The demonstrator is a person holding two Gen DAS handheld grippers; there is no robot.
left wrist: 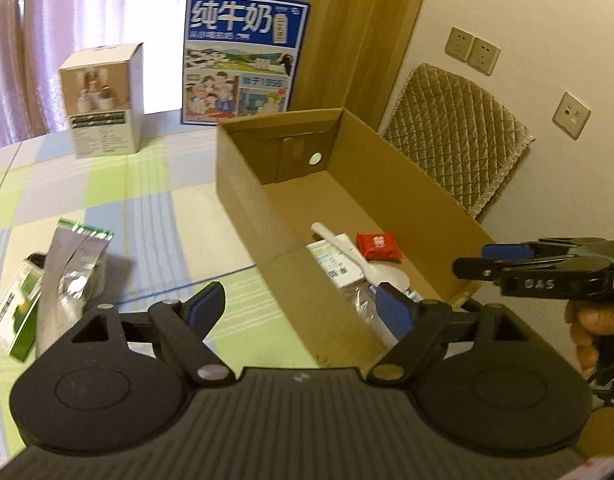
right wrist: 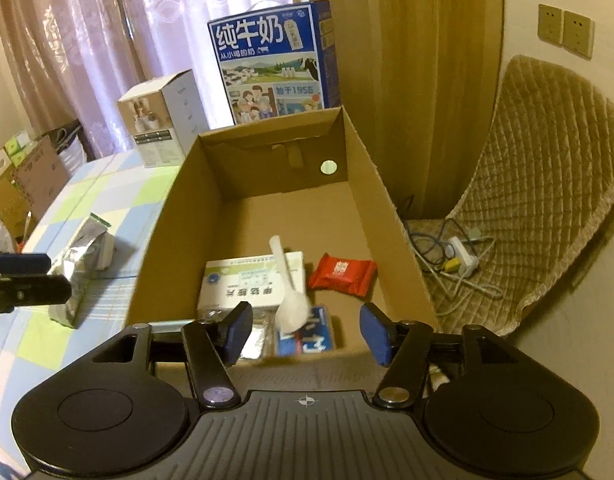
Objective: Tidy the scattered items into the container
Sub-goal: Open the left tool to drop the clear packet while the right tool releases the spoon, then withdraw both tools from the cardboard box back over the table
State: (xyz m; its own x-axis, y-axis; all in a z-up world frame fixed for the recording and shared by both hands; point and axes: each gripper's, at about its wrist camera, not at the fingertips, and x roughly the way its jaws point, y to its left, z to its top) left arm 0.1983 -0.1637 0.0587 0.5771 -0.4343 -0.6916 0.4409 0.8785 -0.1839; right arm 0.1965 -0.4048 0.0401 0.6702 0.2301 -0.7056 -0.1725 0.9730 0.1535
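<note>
An open brown cardboard box [left wrist: 243,184] [right wrist: 167,232] stands on the checked tablecloth. In it lie a white plastic spoon [left wrist: 347,248] [right wrist: 287,276], a red packet [left wrist: 377,245] [right wrist: 341,274], a white medicine box [right wrist: 243,280] and a blue packet [right wrist: 311,332]. Left of the box, a silver foil bag [left wrist: 73,268] [right wrist: 83,264] and a green box [left wrist: 19,312] rest on the cloth. My left gripper [left wrist: 301,300] is open and empty, straddling the box's near left wall. My right gripper [right wrist: 307,324] hangs open over the box's near end, above the spoon, gripping nothing.
A blue milk carton [left wrist: 243,60] and a white product box [left wrist: 103,100] stand at the table's far side. A quilted chair [left wrist: 455,136] sits right of the box, with cables and a power strip [right wrist: 459,256] on its seat. Cardboard boxes [right wrist: 31,176] stand beyond the table's left edge.
</note>
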